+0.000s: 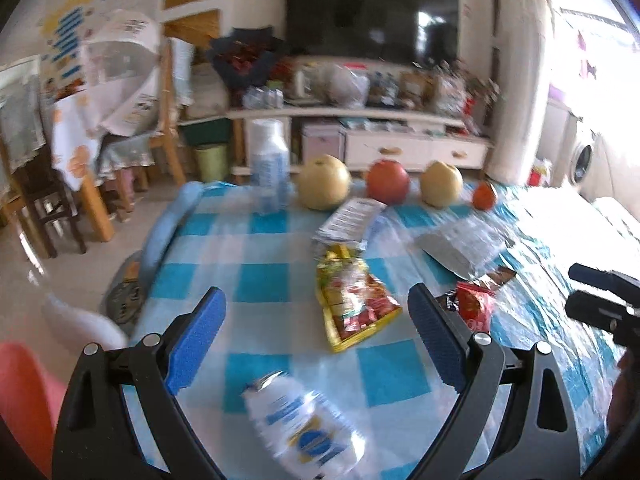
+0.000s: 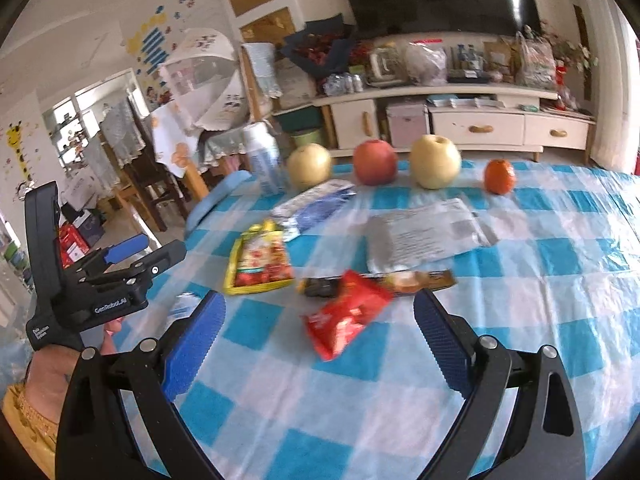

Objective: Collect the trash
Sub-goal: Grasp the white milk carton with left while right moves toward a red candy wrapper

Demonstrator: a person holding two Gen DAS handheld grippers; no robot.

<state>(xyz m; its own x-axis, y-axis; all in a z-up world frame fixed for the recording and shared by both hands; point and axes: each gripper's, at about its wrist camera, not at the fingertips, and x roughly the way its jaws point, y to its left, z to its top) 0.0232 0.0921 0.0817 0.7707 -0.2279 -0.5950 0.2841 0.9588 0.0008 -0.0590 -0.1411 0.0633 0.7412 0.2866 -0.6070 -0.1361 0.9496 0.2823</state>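
My left gripper is open above the blue checked table. A crushed plastic bottle lies low between its fingers, untouched. Ahead of it lie a yellow snack packet and a silver packet. In the right wrist view my right gripper is open too, with a red wrapper on the cloth between its fingertips. Beyond that wrapper lie a brown bar wrapper, a grey bag and the yellow snack packet. The left gripper shows at the left, held by a hand.
Along the far edge stand an upright bottle, two pears, an apple and an orange. A blue chair back touches the table's left edge. Beyond are a TV cabinet and wooden chairs.
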